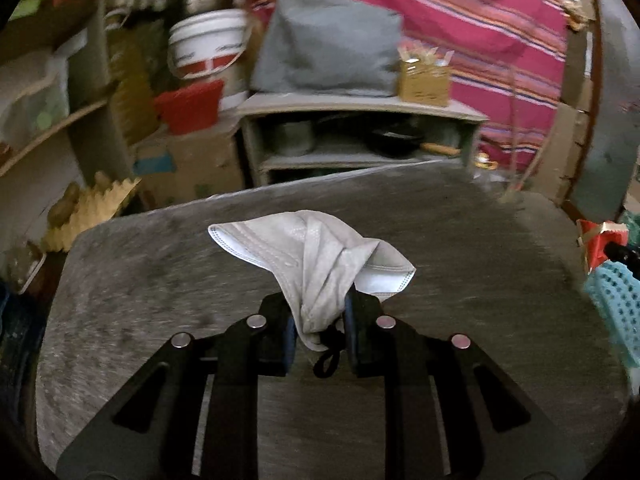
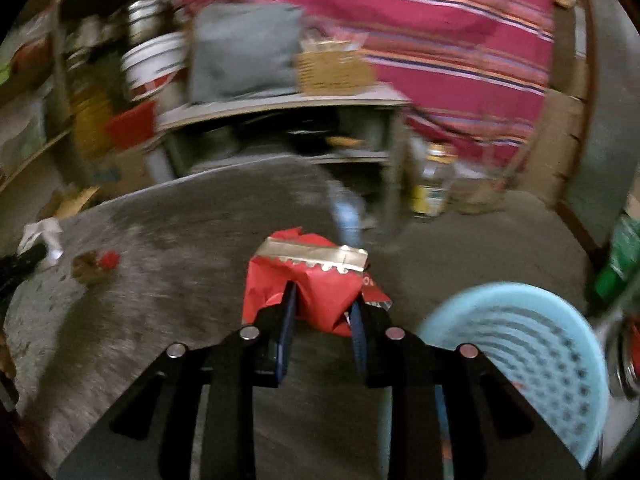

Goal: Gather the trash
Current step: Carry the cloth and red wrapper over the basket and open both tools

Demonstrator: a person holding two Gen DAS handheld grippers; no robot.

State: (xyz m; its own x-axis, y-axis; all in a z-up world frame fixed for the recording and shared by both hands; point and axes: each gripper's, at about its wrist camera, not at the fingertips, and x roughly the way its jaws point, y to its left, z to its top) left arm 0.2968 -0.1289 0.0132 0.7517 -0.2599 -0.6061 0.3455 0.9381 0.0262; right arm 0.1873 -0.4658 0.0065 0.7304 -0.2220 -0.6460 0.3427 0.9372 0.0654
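My left gripper is shut on a crumpled white face mask, held above the grey table; its black ear loop hangs between the fingers. My right gripper is shut on a red snack wrapper with a silver serrated edge, held above the table edge. A light blue perforated basket sits low to the right of the right gripper and shows at the right edge of the left wrist view. The wrapper also shows there. The mask shows at the left of the right wrist view.
A small brown scrap with a red piece lies on the table at the left. Behind the table stand a low shelf unit, a white bucket, a red tub, cardboard boxes and a striped red cloth. A jar stands on the floor.
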